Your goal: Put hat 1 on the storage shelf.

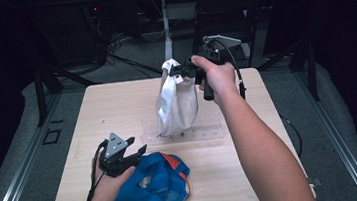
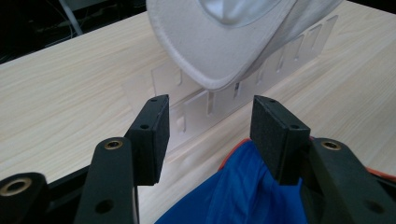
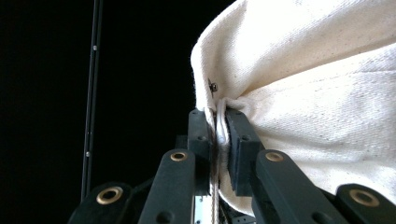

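A white cap hangs brim down over the middle of the table, and my right gripper is shut on its top edge. In the right gripper view the pads pinch a fold of the cream fabric. The brim hovers just above a clear slotted rack lying flat on the table. A blue cap with orange trim lies near the front edge. My left gripper is open at the blue cap's left rim; in its own view the jaws stand wide over the blue fabric with nothing between them.
The light wooden table has bare room at its left and far side. The clear rack runs across the middle. A dark chair and cables on the floor lie beyond the far edge.
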`<state>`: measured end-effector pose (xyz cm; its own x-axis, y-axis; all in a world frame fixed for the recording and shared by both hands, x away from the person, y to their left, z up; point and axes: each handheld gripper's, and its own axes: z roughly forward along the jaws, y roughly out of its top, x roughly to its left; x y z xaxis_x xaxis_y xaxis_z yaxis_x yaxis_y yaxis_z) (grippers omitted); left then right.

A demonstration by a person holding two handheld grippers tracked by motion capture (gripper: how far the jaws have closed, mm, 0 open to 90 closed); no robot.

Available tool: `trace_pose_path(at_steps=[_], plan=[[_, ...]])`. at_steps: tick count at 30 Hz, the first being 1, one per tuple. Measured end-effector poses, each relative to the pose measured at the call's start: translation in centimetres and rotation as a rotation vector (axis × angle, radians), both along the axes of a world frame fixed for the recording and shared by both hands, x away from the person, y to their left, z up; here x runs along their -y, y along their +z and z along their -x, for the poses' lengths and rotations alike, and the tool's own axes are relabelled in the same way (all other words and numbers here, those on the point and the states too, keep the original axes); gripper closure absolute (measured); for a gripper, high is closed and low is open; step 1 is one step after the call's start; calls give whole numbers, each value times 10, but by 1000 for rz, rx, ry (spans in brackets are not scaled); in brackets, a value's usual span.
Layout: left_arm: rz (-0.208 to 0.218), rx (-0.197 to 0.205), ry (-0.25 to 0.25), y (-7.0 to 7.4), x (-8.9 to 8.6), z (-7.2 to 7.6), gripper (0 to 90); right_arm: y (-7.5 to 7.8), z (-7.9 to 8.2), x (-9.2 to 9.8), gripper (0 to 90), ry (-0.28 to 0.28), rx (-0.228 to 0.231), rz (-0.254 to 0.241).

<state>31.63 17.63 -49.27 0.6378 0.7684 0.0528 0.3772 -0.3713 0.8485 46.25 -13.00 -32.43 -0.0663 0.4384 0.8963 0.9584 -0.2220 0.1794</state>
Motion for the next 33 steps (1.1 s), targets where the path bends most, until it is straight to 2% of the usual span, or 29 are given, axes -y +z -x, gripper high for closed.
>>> trace_pose_path(at_steps=[13, 24, 29, 33], plan=[[-18, -5, -45, 2, 31, -10, 487, 2, 1, 2, 815, -11, 2, 9], [-54, -13, -59, 1, 45, -14, 493, -1, 2, -7, 814, 7, 5, 10], [-68, -4, -48, 0, 50, -17, 525, -2, 1, -12, 813, 14, 6, 3], [-65, -5, -44, 0, 54, -20, 586, -2, 2, -16, 812, 16, 11, 2]])
